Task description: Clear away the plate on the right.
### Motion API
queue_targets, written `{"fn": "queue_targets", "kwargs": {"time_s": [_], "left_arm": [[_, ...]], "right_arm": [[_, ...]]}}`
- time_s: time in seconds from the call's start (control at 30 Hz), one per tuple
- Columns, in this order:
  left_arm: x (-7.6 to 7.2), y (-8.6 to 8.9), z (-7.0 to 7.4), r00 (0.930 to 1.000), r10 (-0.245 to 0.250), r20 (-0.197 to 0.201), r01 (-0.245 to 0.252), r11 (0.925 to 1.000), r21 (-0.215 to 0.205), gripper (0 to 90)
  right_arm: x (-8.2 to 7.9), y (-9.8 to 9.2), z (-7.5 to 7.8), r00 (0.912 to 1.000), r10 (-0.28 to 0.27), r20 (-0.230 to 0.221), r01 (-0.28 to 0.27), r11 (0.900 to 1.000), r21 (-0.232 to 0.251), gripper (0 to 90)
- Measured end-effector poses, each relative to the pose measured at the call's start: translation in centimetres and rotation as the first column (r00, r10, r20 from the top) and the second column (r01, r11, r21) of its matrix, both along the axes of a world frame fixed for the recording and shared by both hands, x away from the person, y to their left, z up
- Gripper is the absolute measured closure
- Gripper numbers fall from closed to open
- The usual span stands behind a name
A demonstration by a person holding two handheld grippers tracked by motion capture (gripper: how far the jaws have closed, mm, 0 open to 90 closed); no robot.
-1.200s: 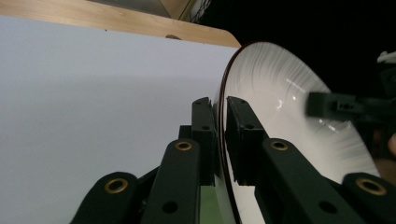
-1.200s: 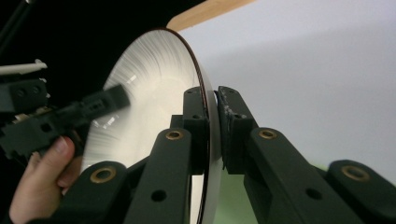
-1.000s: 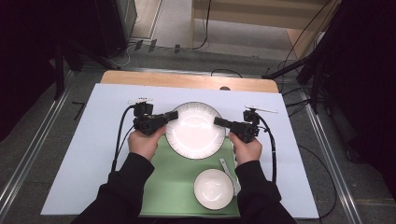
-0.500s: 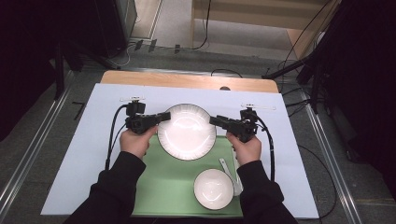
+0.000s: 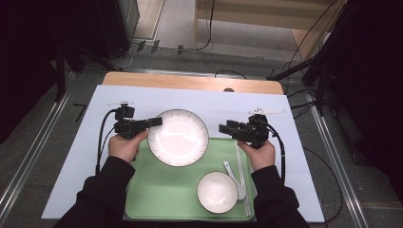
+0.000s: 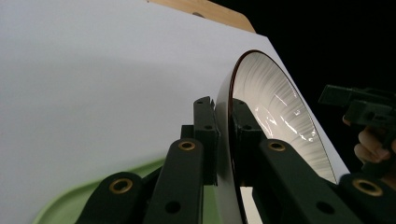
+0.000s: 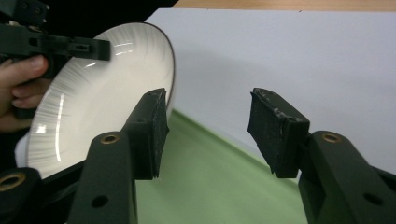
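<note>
A wooden surface (image 5: 190,81) under a pale sheet (image 5: 76,156) stands on grey floor (image 5: 180,28) between metal rails (image 5: 28,156), with black cables (image 5: 209,28) trailing behind it, dark stands (image 5: 323,71) on both sides, and shadowed surroundings.

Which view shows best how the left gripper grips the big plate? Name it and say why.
The left gripper view: the left gripper has its jaws shut on the rim of the big plate, seen edge-on. The high view shows the whole plate but hides the pinch. The right gripper view shows the plate's face and the left gripper far off.
</note>
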State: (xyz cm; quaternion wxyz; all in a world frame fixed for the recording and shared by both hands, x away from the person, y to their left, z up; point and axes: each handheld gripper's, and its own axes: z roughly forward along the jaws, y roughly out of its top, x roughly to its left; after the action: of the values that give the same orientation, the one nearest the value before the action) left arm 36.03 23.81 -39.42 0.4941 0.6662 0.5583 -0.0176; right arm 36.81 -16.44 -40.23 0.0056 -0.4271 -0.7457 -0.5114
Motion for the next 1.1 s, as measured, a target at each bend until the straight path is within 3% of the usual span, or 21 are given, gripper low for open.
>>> {"fn": "queue_targets", "kwargs": {"time_s": [0.23, 0.53, 0.6, 0.73, 0.93, 1.1], "left_arm": [[-0.6, 2.2, -0.4, 0.9999, 0.002, -0.013, -0.002, 1.0, -0.004, 84.0], [-1.5, 3.6, -1.2, 0.9988, -0.04, -0.027, 0.041, 0.999, 0.016, 83.9], [-1.8, 3.7, -1.5, 0.9988, -0.046, -0.017, 0.046, 0.9989, 0.001, 83.5], [-2.3, 3.8, -1.8, 0.9974, -0.064, -0.034, 0.063, 0.998, -0.008, 83.6], [-2.9, 3.8, -2.8, 0.9949, -0.083, -0.057, 0.085, 0.996, 0.028, 83.6], [-3.2, 3.9, -3.7, 0.9934, -0.084, -0.078, 0.088, 0.9946, 0.055, 82.9]], "right_arm": [[-0.4, -1.0, 0.0, 0.9976, 0.003, 0.07, 0.002, 0.998, -0.067, 42.4], [-1.1, -2.3, -0.3, 0.9969, 0.006, 0.078, 0.002, 0.995, -0.101, 41.7], [-1.4, -2.4, -0.4, 0.9973, 0.016, 0.071, -0.008, 0.993, -0.114, 41.7], [-1.8, -2.3, -0.4, 0.9975, 0.049, 0.052, -0.042, 0.991, -0.128, 41.5], [-2.5, -2.4, -0.4, 0.9959, 0.065, 0.062, -0.055, 0.985, -0.161, 40.5], [-2.9, -2.7, -0.4, 0.9952, 0.071, 0.068, -0.059, 0.985, -0.161, 40.5]]}}
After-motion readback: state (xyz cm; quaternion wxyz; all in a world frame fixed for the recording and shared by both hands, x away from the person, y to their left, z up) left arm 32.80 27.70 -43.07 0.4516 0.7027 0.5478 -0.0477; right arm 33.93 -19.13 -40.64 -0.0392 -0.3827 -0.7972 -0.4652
